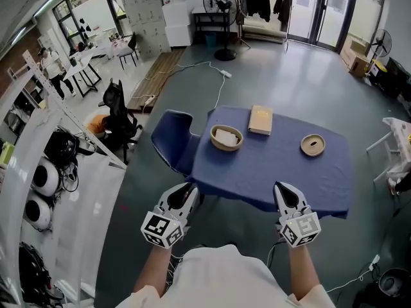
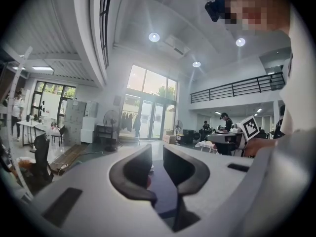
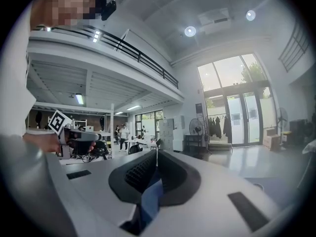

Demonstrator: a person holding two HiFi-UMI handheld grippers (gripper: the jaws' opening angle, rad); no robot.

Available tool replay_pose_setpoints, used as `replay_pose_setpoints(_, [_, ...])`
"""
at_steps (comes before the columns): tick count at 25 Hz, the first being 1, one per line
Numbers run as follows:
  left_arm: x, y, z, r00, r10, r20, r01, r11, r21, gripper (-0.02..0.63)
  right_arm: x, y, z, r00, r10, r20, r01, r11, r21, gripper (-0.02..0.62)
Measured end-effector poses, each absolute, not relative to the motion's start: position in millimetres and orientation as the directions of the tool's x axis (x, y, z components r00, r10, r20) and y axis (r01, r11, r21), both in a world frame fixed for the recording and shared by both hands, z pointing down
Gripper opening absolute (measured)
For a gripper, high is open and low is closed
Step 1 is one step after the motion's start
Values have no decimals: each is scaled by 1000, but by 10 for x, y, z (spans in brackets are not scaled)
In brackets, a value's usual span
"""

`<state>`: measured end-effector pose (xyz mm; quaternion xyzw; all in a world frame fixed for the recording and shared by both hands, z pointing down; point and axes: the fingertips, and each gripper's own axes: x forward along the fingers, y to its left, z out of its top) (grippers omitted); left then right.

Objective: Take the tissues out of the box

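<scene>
Ahead, one table [image 1: 282, 172] bears one tissue box [image 1: 261, 119] and two bowls [image 1: 227, 137] [image 1: 313, 145] — left gripper [image 1: 186, 188] narrowly parted and empty, right gripper [image 1: 282, 188] closed.

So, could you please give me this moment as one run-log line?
stage: pre-reach | left gripper: open, empty | right gripper: shut, empty | tissue box: untouched on table

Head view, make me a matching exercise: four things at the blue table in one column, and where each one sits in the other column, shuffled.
1. tissue box
2. bowl
3. small round dish
4. blue chair

A. beside the table, at its left end
B. right part of the tabletop
C. far edge of the tabletop, near the middle
D. left part of the tabletop, something white inside

Pairs: 1-C, 2-D, 3-B, 4-A
</scene>
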<state>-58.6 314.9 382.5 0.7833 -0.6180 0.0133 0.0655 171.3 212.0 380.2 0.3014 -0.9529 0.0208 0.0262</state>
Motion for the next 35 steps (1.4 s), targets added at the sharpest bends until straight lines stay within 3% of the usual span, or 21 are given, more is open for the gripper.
replay_pose_setpoints(21, [-524, 2779, 4195, 198, -966, 166, -975, -177, 133, 97, 1828, 1671, 4158, -823, -557, 110, -565, 823, -60, 33])
replay_pose_setpoints(35, [-1045, 1445, 4298, 308, -934, 179, -943, -275, 186, 96, 1277, 624, 4326, -770, -614, 172, -631, 773, -67, 33])
